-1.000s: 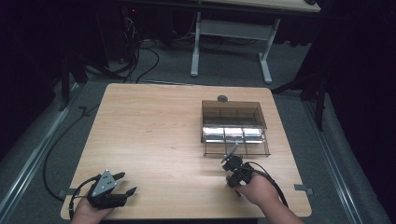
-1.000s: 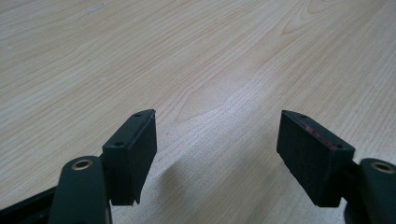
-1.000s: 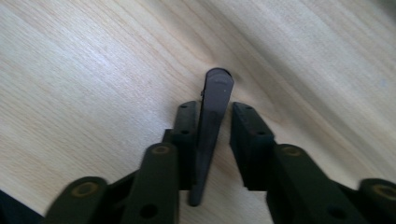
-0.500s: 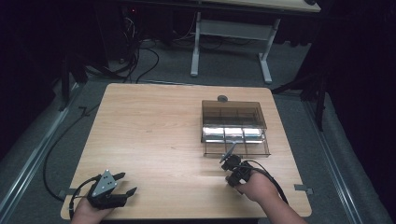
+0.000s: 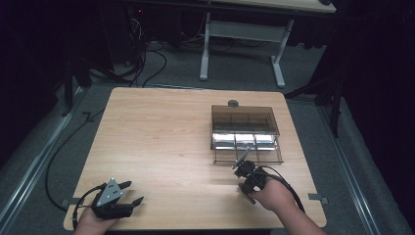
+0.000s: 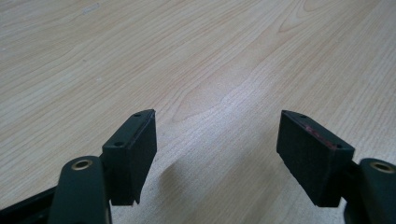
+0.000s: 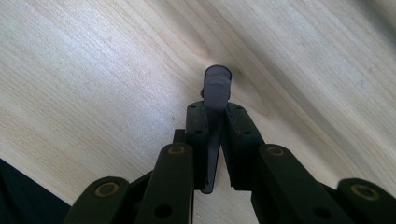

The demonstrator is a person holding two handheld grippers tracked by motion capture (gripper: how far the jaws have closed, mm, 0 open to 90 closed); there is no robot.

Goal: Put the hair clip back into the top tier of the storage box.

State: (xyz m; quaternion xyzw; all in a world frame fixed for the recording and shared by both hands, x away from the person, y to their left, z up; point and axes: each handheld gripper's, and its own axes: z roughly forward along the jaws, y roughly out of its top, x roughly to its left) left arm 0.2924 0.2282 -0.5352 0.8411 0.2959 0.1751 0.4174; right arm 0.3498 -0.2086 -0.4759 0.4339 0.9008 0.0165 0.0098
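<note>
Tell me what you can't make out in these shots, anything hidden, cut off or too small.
- Grey tool in the right gripper: its lower part is hidden between the jaws in the right gripper view, and it is too small in the high view to identify.
- Compartment box: contents lost to glare, high view.
- Small dark object behind the box: too small.

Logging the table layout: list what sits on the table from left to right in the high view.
Left gripper → right gripper holding a small grey tool → clear plastic compartment box; the grey knob overlaps the box sideways, so it is left out.
</note>
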